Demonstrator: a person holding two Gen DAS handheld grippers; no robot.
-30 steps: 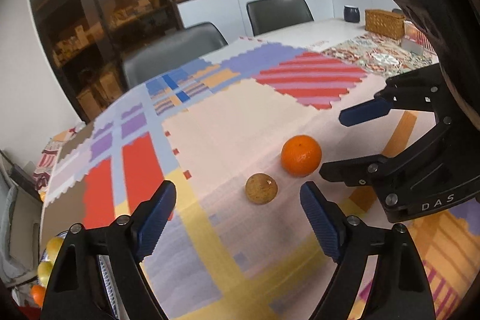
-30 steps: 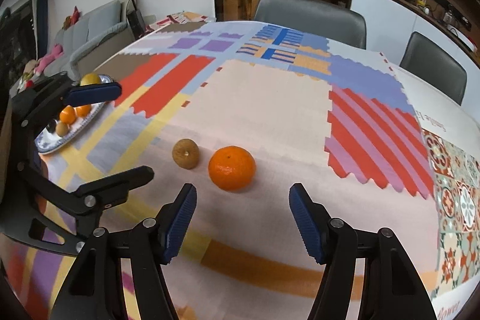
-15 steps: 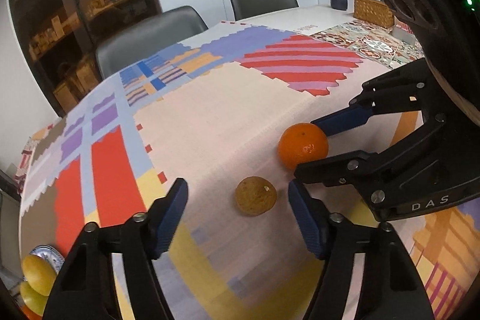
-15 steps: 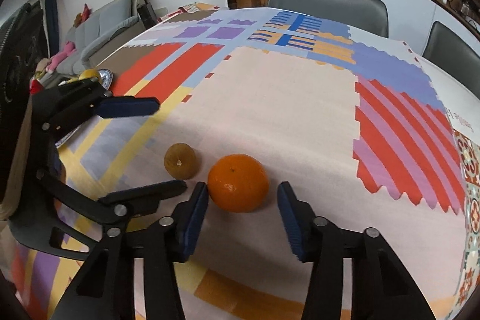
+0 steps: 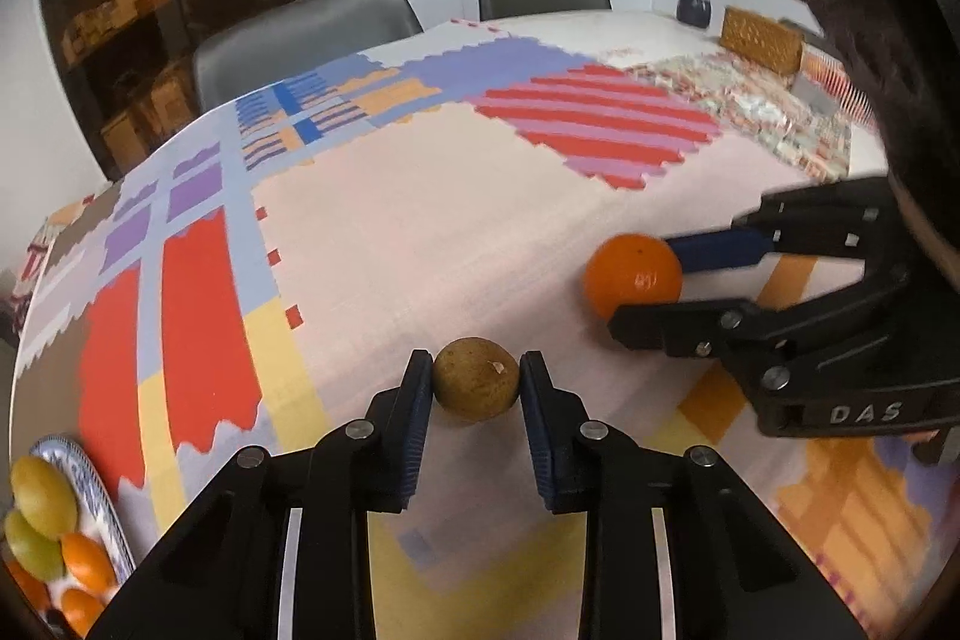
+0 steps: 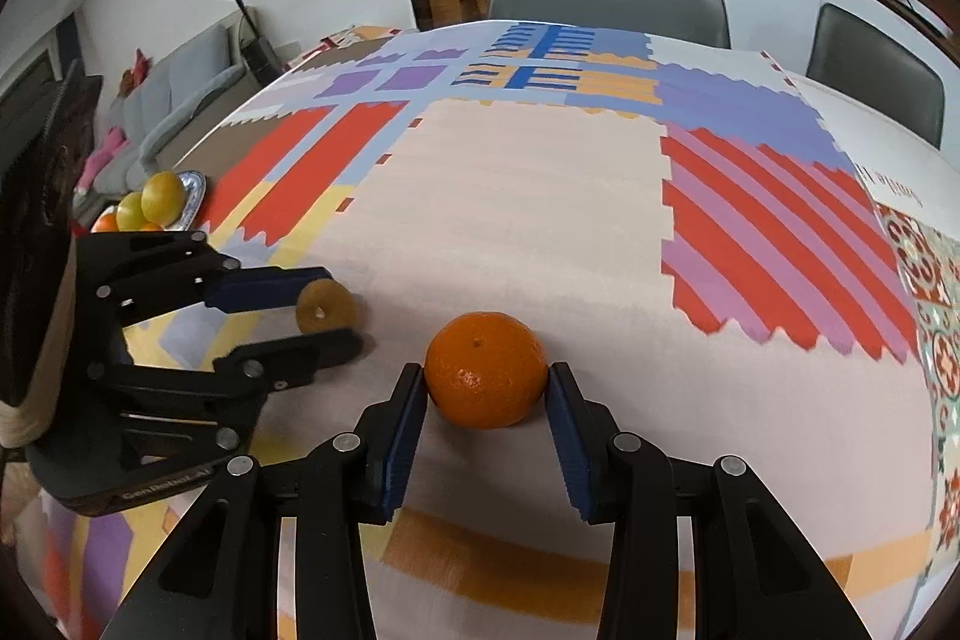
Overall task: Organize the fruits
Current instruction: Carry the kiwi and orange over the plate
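Closing on two fruits at once, the person is working both grippers low over the table (image 6: 510,196). The left gripper (image 5: 476,391) is pinching the brown fruit (image 5: 476,387) at lower centre of its frame, its fingers (image 5: 417,388) drawn in until both pads are touching the skin. The right gripper (image 6: 487,388) is doing the same with the orange (image 6: 487,370), lower centre of its frame, fingers narrowed and pressing each flank. Both fruits appear to be sitting on the cloth, not lifted.

Sorting is looking partly done: a plate (image 5: 99,496) at the lower left of the left view is already holding several yellow-green and orange fruits, and these two are what is left on the cloth, as far as I can see.

Neither fruit is showing a real long axis. The orange's stem dimple is facing up towards the camera; the brown fruit's stem end, in the right view, is pointing towards the right gripper.
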